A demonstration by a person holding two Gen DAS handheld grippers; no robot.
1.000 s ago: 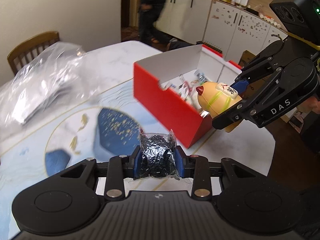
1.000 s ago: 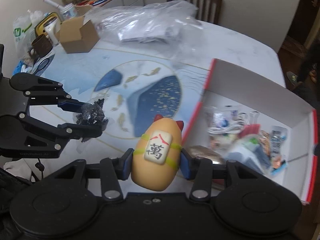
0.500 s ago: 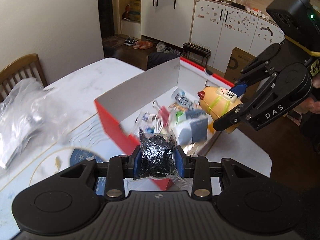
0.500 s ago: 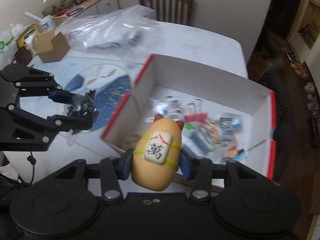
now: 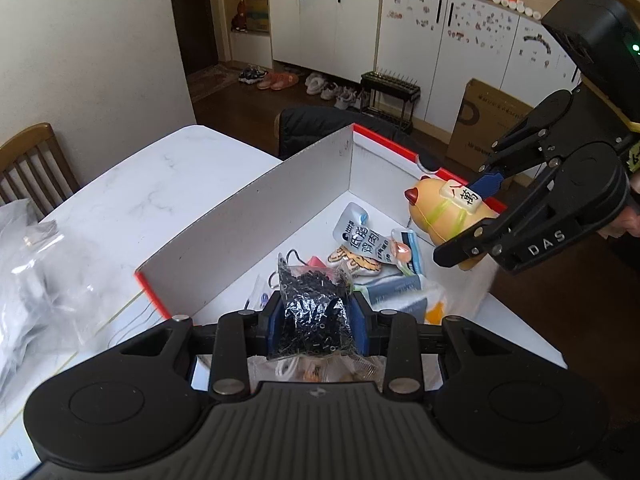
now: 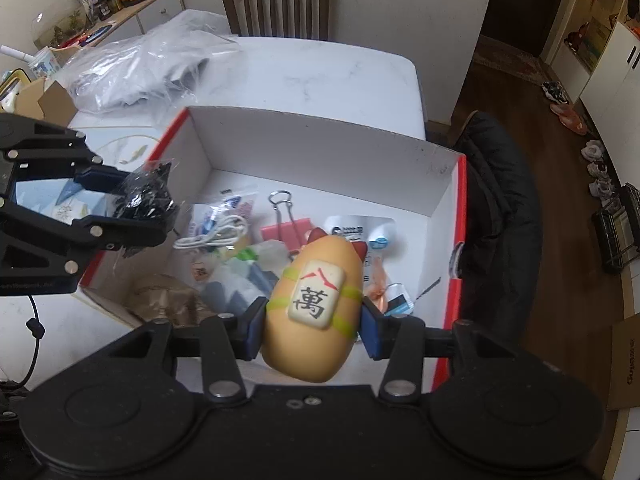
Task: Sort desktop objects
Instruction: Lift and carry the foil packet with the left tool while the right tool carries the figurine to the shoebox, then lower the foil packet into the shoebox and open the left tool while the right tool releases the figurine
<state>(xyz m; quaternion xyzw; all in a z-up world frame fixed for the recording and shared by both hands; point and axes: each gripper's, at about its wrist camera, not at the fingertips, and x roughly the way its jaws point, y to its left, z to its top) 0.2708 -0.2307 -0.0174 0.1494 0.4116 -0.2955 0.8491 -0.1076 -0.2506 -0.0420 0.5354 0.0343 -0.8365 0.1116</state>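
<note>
Drop-off step: left gripper (image 5: 316, 316) jaws clamp bead bag (image 5: 314, 312), right gripper (image 6: 314, 320) jaws clamp cat toy (image 6: 314, 308), both above red box (image 6: 320, 136). Next: lower, release inside.

Jaws clamp the yellow toy (image 6: 316, 308) above the red box (image 6: 460, 216).

White marble-look table (image 6: 320, 68) with a wooden slat-back chair (image 6: 276, 4) at its far end. Crumpled clear plastic bag (image 6: 140, 68) lying on the tabletop. Small brown cardboard box (image 6: 34, 98) near the table's left edge. Dark jacket (image 5: 320, 126) draped over a seat beside the table. White cabinets (image 5: 332, 20) along the far wall, shoes (image 5: 296, 80) lined up on the dark wood floor below. Flat cardboard carton (image 5: 486, 120) leaning against the cabinets.
</note>
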